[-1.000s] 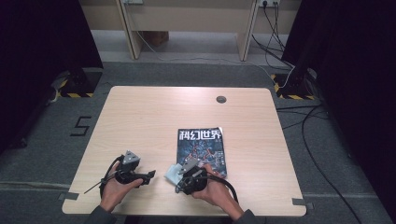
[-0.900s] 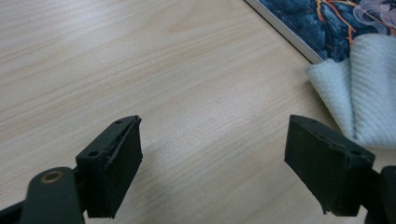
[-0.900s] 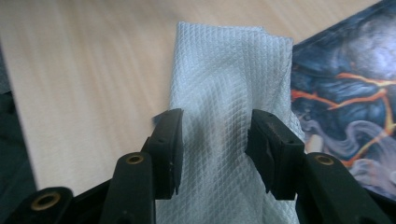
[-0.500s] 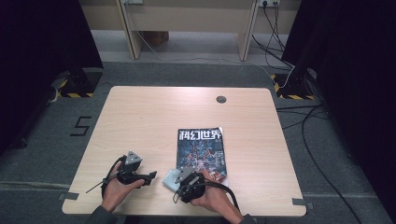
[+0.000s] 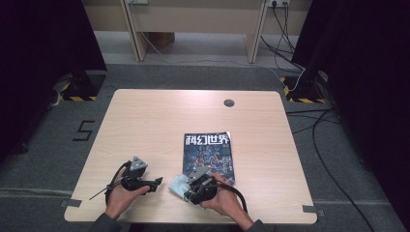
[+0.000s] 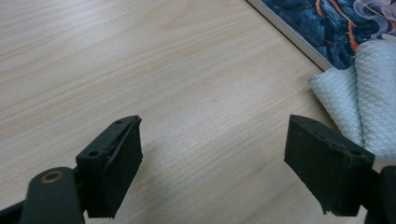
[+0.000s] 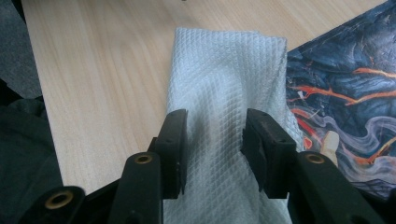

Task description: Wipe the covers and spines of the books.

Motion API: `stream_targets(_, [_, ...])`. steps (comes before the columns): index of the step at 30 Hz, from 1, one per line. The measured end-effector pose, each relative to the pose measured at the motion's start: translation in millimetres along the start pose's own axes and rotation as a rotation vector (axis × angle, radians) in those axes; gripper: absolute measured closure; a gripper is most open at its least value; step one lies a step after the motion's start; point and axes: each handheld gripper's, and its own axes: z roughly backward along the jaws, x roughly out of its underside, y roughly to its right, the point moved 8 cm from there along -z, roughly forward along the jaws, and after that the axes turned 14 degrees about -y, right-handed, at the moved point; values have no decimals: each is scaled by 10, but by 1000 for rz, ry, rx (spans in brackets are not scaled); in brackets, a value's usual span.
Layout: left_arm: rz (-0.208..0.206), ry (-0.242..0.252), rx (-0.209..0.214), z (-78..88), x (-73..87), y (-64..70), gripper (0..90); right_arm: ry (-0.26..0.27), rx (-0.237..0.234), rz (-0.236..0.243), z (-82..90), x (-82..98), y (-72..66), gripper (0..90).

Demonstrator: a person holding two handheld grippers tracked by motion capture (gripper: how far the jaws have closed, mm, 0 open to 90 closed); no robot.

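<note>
a: from the high view, your right gripper [image 5: 180,186] sits low in the frame, just right of centre, over a pale cloth [image 5: 177,184] at the near left corner of the magazine [image 5: 209,153]. your left gripper [image 5: 155,182] lies lower left of it, near but apart, on the bare table [image 5: 154,121].

b: that view is too small to show you the weave or the jaws. what do the close ones give?

a: your right gripper view shows the cloth [image 7: 219,88] as a white waffle-weave, folded into a long strip running from the bottom centre up to the upper middle of the frame. its right edge overlaps the dark cover of the magazine [image 7: 345,84]; its left edge lies on wood.

b: and your right gripper [image 7: 214,144] there?

a: the cloth passes between its two jaws, which have just been closing. they stand partly apart and flank a raised fold. i cannot tell whether the pads press on it.

b: the left side?

a: your left gripper view shows what the others hide: your left gripper [image 6: 212,163] released, jaws wide apart at the bottom of the frame, with bare table between them. the cloth [image 6: 359,93] lies at the right edge, just beyond the right jaw, and a corner of the magazine [image 6: 327,18] is at the upper right.
</note>
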Motion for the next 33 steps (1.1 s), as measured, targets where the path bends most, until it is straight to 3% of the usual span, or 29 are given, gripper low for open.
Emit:
stream_targets(11, [-25, -10, 7, -15, 7, 58, 185, 9, -27, -81, 50, 73, 144, 627])
stream_targets(15, [-23, -6, -1, -16, -1, 50, 185, -12, 22, -27, 22, 29, 57, 615])
stream_targets(20, [-31, -8, 4, -14, 2, 73, 185, -7, -6, -39, 25, 26, 56, 628])
stream_targets(22, [-29, -10, 11, -23, 10, 81, 185, -9, -5, -55, 44, 56, 108, 630])
stream_targets(27, [-32, -10, 13, -19, 10, 92, 185, -24, 49, -105, 153, 244, 348, 631])
stream_targets(33, [-28, 8, 43, -11, -11, 171, 185, -17, 112, -219, 344, 606, 674, 631])
